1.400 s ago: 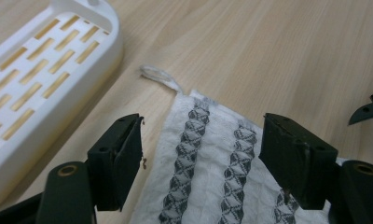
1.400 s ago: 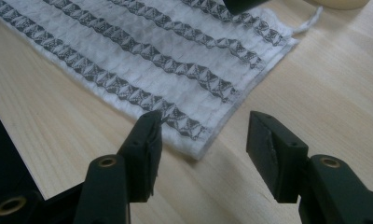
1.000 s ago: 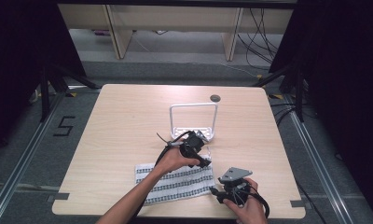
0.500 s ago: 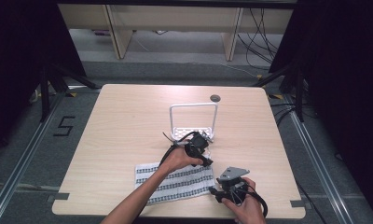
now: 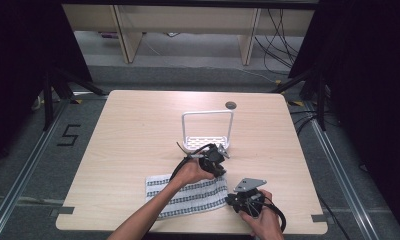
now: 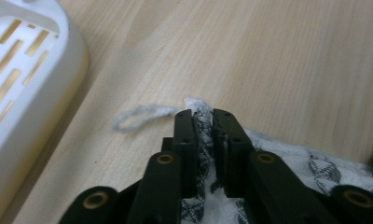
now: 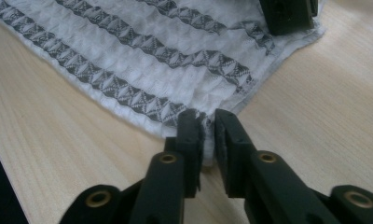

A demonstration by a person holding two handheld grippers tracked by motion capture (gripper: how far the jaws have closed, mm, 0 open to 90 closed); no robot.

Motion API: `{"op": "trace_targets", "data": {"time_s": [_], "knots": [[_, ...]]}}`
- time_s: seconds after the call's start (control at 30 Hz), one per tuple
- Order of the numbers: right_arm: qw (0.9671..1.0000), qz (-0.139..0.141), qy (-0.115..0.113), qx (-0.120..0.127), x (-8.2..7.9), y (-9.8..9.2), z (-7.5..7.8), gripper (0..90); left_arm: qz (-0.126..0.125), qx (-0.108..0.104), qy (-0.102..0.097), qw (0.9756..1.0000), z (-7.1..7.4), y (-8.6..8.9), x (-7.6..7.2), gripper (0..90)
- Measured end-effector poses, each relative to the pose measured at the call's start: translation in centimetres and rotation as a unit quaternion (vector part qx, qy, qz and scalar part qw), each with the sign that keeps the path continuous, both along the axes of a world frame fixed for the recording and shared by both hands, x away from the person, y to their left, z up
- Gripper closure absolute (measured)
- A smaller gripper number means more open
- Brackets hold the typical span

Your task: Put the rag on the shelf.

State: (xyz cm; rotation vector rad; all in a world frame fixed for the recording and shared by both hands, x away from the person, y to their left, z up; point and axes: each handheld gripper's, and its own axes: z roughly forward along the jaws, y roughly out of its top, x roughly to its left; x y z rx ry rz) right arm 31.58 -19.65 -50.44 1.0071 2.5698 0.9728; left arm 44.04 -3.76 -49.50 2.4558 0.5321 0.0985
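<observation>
Towel (image 5: 188, 194) corners are mostly buried here, since each one sits inside a gripper's jaws and you can't see the pinched fabric itself. From the high view the left hand (image 5: 193, 171) covers most of the left gripper (image 5: 219, 161), and the right hand (image 5: 260, 224) is cut off at the bottom edge, so jaw detail from up there is hopeless.

The gripper views sort it out. Left gripper (image 6: 204, 122): jaws nearly closed, clamped on the towel's (image 6: 287, 158) far right corner, with a little thread loop (image 6: 140, 115) sticking out onto the bare worktop (image 6: 287, 56). The white slotted rack base (image 6: 21, 79) runs off the left edge of that view, so its full shape is hard to judge.

Right gripper (image 7: 205, 122): also nearly closed, gripping the towel's (image 7: 142, 70) near right corner right at the hem. The dark block at the top of that view (image 7: 287, 14) is the other gripper, cropped.

Towel itself lies flat on the worktop (image 5: 128, 130) near the front edge, white with grey patterned stripes, just in front of the white rack (image 5: 208, 131). The 2 grippers sit at its right end, near each other but apart.
</observation>
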Motion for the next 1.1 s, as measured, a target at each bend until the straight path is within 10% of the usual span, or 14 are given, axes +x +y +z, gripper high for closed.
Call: {"op": "trace_targets", "data": {"time_s": [0.37, 0.77, 1.1], "knots": [[0.9999, -0.006, 0.003, 0.008, 0.1, -0.2, 0.7, 86.5, 0.008, -0.005, -0.015, 0.9998, 1.1, 1.0, -0.1, 84.9], [0.9987, -0.001, -0.025, 0.045, 0.6, -0.5, 3.3, 87.0, 0.030, -0.041, -0.041, 0.9978, 5.5, 4.5, -1.0, 85.0], [0.9955, 0.000, -0.049, 0.081, 1.6, -0.6, 7.7, 87.2, 0.075, -0.089, -0.062, 0.9912, 10.6, 7.2, -2.4, 84.9]]}}
